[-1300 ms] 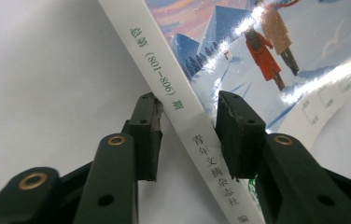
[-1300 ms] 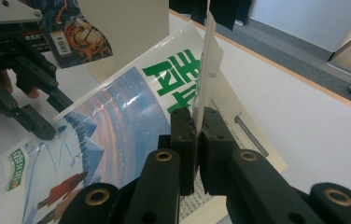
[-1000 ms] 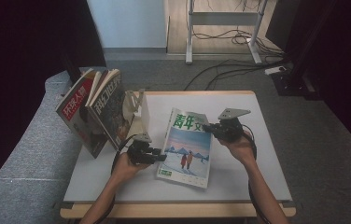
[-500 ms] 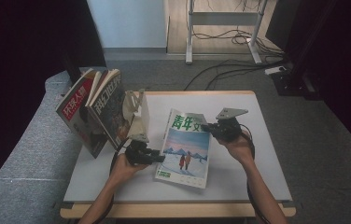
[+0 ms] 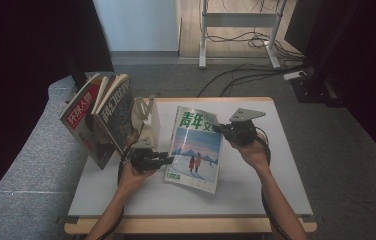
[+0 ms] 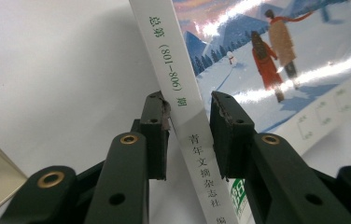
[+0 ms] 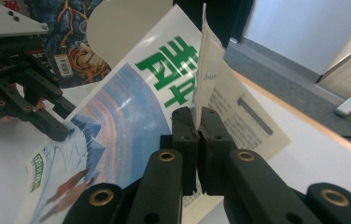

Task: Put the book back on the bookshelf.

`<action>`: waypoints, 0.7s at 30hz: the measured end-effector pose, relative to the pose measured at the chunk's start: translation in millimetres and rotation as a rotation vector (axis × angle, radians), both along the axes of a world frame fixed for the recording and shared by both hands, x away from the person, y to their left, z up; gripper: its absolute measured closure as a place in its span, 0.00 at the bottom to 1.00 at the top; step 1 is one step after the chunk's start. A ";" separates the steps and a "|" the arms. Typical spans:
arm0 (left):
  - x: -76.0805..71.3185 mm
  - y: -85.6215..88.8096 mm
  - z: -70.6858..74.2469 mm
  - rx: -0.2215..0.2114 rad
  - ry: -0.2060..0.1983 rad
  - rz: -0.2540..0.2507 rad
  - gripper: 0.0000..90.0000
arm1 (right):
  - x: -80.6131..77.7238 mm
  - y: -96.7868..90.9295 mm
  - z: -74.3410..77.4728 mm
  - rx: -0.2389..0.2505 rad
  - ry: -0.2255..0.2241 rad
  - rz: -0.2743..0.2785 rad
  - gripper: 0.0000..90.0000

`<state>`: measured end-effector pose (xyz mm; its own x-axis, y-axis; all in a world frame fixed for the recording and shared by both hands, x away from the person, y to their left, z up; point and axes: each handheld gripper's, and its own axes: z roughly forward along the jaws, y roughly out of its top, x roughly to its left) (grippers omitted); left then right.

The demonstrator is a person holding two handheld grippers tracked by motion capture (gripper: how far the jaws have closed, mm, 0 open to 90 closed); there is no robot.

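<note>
1. The glossy magazine with a snowy mountain cover and green title (image 5: 196, 150) lies on the white counter (image 5: 256, 185), between the two grippers.
2. The right gripper (image 7: 198, 122) has its fingers pinched tight on the cover's upper corner, lifting that page.
3. The left gripper (image 6: 188, 135) straddles the white spine; its fingers have just been closing, one pad touching, the other just off.
4. Upright books in a clear stand (image 5: 101, 117) are at the counter's left.
</note>
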<state>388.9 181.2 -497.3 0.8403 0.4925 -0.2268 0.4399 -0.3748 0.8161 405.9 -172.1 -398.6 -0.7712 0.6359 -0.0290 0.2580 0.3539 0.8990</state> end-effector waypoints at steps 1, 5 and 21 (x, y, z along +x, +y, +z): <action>-2.4 -0.2 1.3 0.011 -0.017 -0.007 0.76 | -0.2 -1.5 -0.9 0.005 0.004 0.003 0.95; -4.9 0.2 2.4 0.017 -0.028 -0.011 0.77 | -3.1 -4.8 -0.5 0.017 0.010 0.016 0.95; -18.1 9.9 2.1 -0.011 -0.058 -0.030 0.79 | -7.7 -8.3 -1.4 0.024 0.025 0.047 0.94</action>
<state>370.8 191.1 -495.2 0.8663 0.4650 -0.1827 0.3808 -0.3779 0.8439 398.2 -180.4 -400.0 -0.8007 0.5990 0.0054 0.2640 0.3448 0.9008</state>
